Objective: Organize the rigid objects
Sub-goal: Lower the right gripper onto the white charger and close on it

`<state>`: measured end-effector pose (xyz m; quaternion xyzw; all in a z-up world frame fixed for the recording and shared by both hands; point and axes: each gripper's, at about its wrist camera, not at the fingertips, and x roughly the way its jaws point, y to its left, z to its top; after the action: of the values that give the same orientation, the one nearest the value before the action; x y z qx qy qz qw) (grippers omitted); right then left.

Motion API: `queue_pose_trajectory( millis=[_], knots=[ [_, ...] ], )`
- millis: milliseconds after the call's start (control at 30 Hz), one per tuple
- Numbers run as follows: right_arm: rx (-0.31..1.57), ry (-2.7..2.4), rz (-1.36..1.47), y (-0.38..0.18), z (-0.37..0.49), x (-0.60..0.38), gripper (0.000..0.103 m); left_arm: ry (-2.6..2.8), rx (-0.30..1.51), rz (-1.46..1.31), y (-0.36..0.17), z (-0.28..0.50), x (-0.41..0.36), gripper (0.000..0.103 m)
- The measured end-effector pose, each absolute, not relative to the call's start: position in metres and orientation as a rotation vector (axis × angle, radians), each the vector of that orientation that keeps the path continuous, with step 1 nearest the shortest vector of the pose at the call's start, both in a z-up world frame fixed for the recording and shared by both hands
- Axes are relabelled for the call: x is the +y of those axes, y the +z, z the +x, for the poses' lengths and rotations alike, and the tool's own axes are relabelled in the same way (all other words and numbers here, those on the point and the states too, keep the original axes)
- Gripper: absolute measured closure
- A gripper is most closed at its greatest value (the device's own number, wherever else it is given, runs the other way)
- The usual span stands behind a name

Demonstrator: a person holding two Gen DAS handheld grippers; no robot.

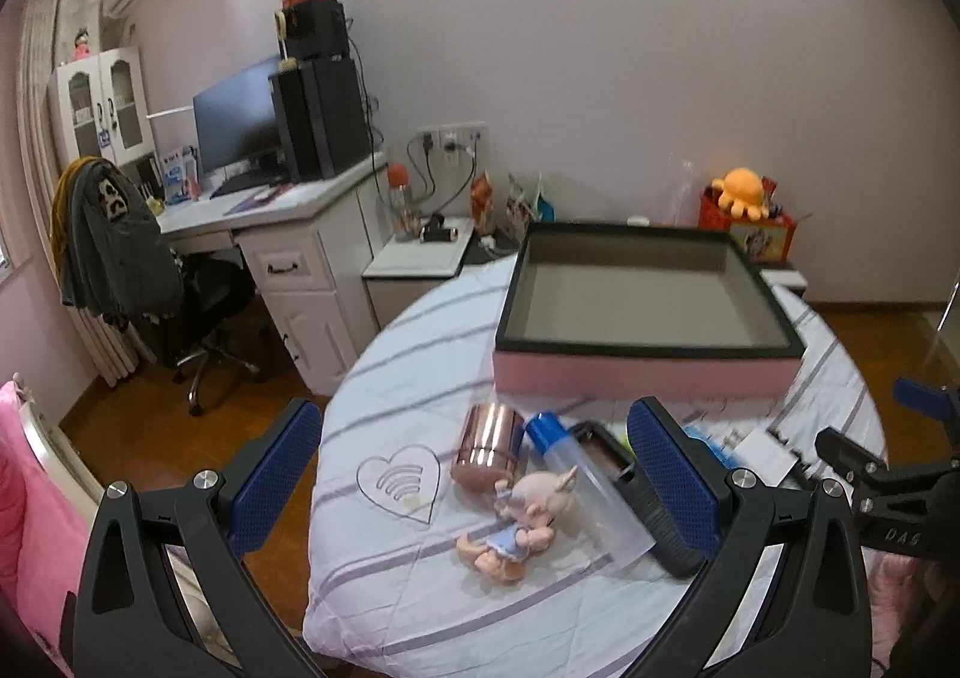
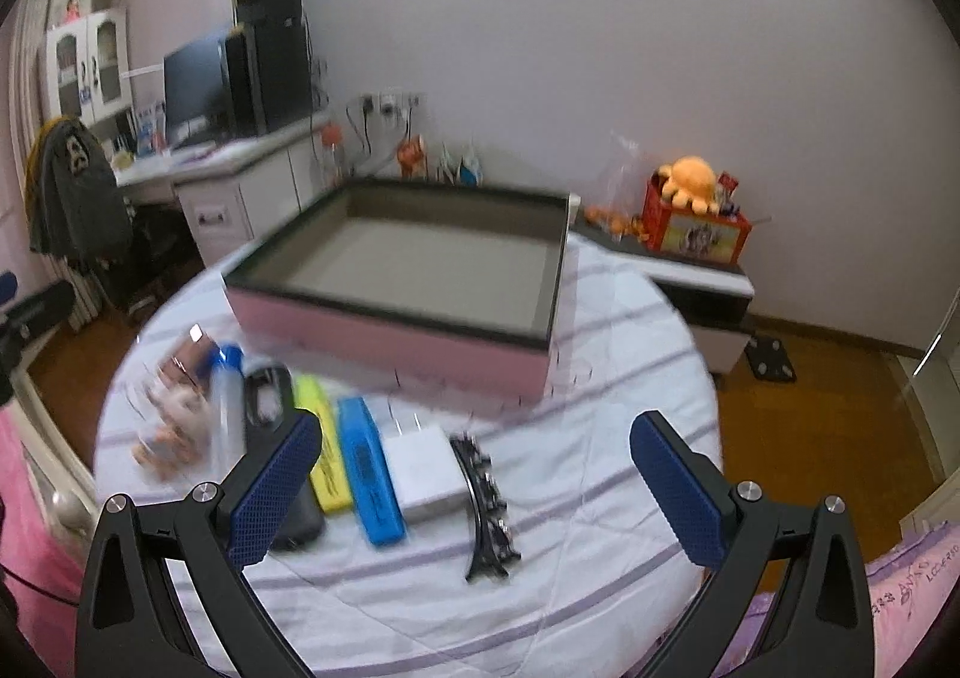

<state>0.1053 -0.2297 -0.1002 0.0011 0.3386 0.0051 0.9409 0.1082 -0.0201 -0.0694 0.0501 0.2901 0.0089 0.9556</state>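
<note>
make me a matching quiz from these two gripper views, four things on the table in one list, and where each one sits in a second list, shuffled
Things:
1. copper tin
2. pig figurine
3. white charger
4. pink box

Places:
A. between the blue highlighter and the black hair clip
B. behind the row of small items, open, nothing inside
C. lying on its side, left end of the row, beside the blue-capped bottle
D. nearest the camera in the left wrist view, in front of the tin

Pairs: 1-C, 2-D, 3-A, 4-B

Ahead of the right gripper [image 2: 474, 486] a row of items lies before the box [image 2: 420, 342], charger [image 2: 423, 474] left of hair clip [image 2: 486, 510]
</note>
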Motion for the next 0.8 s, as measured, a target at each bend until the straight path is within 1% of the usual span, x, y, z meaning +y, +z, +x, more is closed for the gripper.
queue_pose_trajectory(
  millis=[133,200,267,333,367,400,567,633,667,800],
  knots=[
    [0.734,0.063,-0.030,-0.122,0.116,-0.225,0.000,0.006,0.620,0.121,-0.083,0.115,-0.026,0.000],
    [0.745,0.082,-0.043,-0.129,0.121,-0.222,0.008,0.003,0.635,0.130,-0.087,0.118,-0.028,0.000],
    [0.763,0.106,-0.051,-0.136,0.129,-0.219,0.011,-0.002,0.647,0.134,-0.091,0.122,-0.029,0.000],
    [0.778,0.121,-0.060,-0.142,0.135,-0.218,0.023,0.001,0.652,0.136,-0.093,0.126,-0.028,0.000],
    [0.793,0.132,-0.062,-0.146,0.139,-0.218,0.034,0.002,0.657,0.134,-0.094,0.129,-0.028,0.000],
    [0.801,0.138,-0.060,-0.150,0.141,-0.217,0.041,0.002,0.662,0.133,-0.096,0.131,-0.027,0.000],
    [0.846,0.165,-0.059,-0.159,0.151,-0.221,0.042,0.006,0.675,0.131,-0.101,0.140,-0.024,0.000],
    [0.858,0.180,-0.063,-0.161,0.153,-0.218,0.046,0.005,0.681,0.131,-0.102,0.144,-0.023,0.000],
    [0.866,0.197,-0.067,-0.162,0.154,-0.216,0.052,0.003,0.682,0.131,-0.102,0.144,-0.023,0.000],
    [0.878,0.226,-0.073,-0.163,0.156,-0.212,0.057,-0.003,0.685,0.128,-0.104,0.146,-0.021,0.000]
  ],
)
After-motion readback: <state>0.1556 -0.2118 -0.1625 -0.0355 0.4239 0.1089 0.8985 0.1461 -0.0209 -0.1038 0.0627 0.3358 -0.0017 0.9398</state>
